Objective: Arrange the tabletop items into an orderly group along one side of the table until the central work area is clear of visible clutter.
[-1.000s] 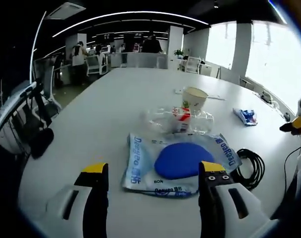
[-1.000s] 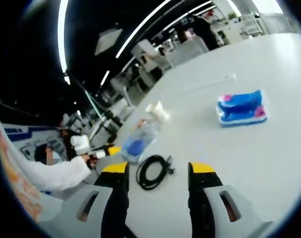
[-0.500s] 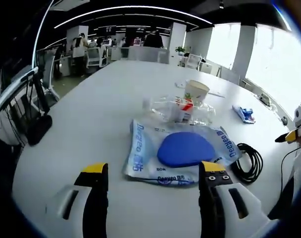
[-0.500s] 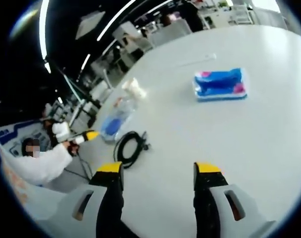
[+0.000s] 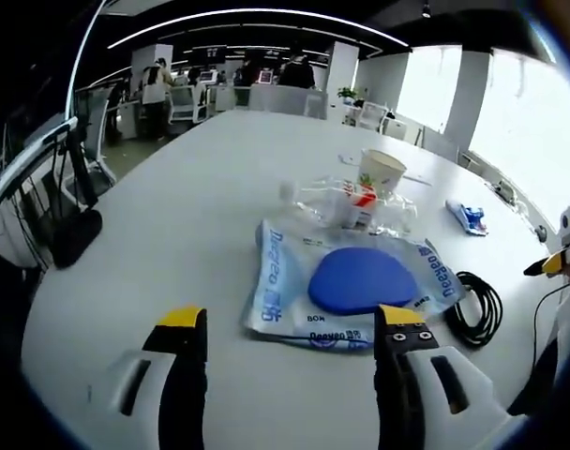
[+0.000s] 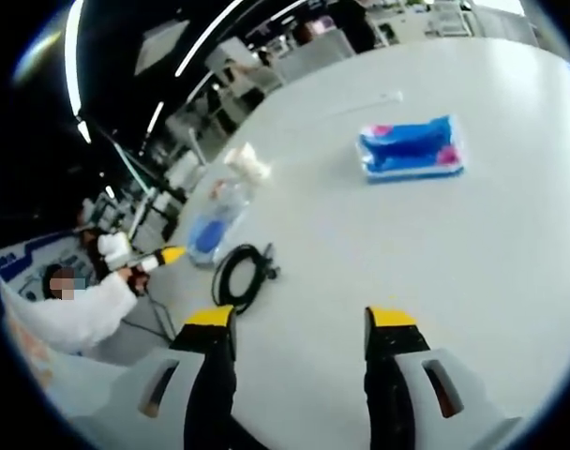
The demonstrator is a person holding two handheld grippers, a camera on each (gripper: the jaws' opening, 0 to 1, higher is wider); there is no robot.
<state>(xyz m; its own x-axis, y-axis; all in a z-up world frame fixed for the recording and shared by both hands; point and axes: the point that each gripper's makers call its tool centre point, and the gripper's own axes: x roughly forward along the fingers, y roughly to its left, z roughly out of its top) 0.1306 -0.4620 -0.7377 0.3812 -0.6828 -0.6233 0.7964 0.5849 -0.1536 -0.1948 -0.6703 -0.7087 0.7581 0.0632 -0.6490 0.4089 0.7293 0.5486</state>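
The clear plastic bottle (image 5: 346,206) lies partly hidden behind the blue-and-white pouch (image 5: 355,286) — its label is too blurred to read. Right of the pouch, the black cable (image 5: 474,309) coil's far end runs out of sight — where it leads cannot be told.

Bare table (image 5: 163,234) left of plastic pouch (image 5: 355,291), black cable (image 5: 474,305) right.

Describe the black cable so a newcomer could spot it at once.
Start at the large white table and find the clear plastic bag holding a blue disc. The black cable lies just beside that bag, near the table's edge. It is the only dark, coiled loop among pale wrappers, a bottle and a paper cup.
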